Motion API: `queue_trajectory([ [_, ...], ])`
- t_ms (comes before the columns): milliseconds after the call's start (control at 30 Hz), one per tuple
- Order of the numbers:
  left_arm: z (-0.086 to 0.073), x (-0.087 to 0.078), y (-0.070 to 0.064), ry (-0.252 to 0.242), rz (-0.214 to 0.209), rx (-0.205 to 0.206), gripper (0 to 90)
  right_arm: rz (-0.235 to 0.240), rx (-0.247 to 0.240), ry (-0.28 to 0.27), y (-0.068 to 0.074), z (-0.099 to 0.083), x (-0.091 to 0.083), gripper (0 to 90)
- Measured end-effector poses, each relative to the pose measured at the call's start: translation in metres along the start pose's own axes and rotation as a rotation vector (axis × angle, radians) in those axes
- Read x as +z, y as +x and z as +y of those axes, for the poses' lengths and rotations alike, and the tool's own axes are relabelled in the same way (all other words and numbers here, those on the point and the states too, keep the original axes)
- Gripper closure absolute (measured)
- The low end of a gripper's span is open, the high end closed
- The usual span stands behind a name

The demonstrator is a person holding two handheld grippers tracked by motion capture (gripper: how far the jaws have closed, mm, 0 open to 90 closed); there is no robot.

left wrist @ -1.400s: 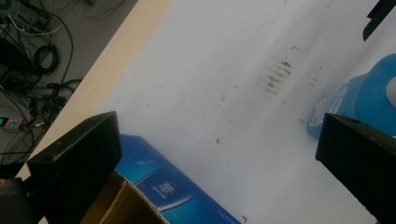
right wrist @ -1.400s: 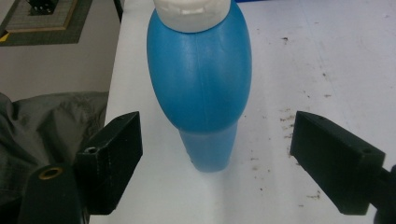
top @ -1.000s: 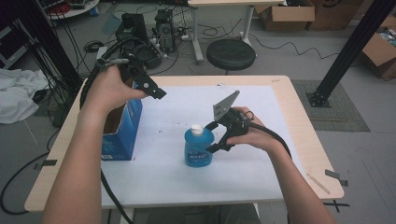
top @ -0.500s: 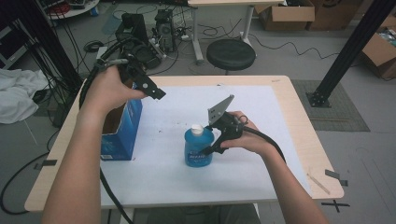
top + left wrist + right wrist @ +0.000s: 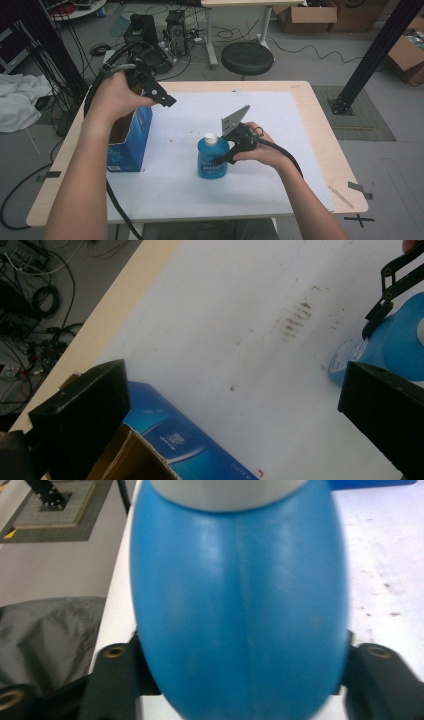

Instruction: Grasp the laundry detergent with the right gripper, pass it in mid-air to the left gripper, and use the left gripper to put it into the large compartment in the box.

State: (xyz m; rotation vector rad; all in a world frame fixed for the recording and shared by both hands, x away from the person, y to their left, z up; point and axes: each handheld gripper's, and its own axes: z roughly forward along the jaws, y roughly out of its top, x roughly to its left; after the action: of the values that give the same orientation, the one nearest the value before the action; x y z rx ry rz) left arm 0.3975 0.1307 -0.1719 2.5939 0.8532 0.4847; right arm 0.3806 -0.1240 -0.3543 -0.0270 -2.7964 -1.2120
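Your right gripper has its jaws pressed against both flanks of the blue bottle, which stands upright near the middle of the white table cover, well apart from the open blue box at the left edge. In the right gripper view the bottle bulges between the jaws: smooth, rounded plastic, likely slippery and a bit yielding under pressure. It looks full, so expect weight; whether the white cap is tight is hard to tell. Hold low on the widest part, not the neck. Your left gripper hovers above the box, jaws spread wide and empty, as the left gripper view confirms.
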Motion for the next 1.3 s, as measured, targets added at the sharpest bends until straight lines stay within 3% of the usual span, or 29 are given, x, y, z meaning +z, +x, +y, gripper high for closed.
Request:
queue_trajectory([
  [333,0.0,-0.001,-0.002,-0.01,-0.007,0.013,1.1,0.002,-0.014,-0.018,-0.001,-0.002,-0.001,43.3],
  [600,0.002,-0.003,-0.007,-0.01,-0.029,0.048,1.0,0.016,-0.01,0.02,-0.005,0.002,-0.007,43.9],
  [800,0.006,-0.005,-0.014,-0.021,-0.081,0.096,0.9,0.032,-0.001,0.014,-0.007,0.007,-0.02,44.0],
  [1000,0.011,-0.007,-0.022,-0.032,-0.161,0.144,1.1,0.057,0.002,0.012,-0.01,0.02,-0.035,44.0],
  [1300,0.026,-0.011,-0.039,-0.052,-0.276,0.219,1.4,0.051,-0.019,0.012,-0.008,0.042,-0.049,44.1],
])
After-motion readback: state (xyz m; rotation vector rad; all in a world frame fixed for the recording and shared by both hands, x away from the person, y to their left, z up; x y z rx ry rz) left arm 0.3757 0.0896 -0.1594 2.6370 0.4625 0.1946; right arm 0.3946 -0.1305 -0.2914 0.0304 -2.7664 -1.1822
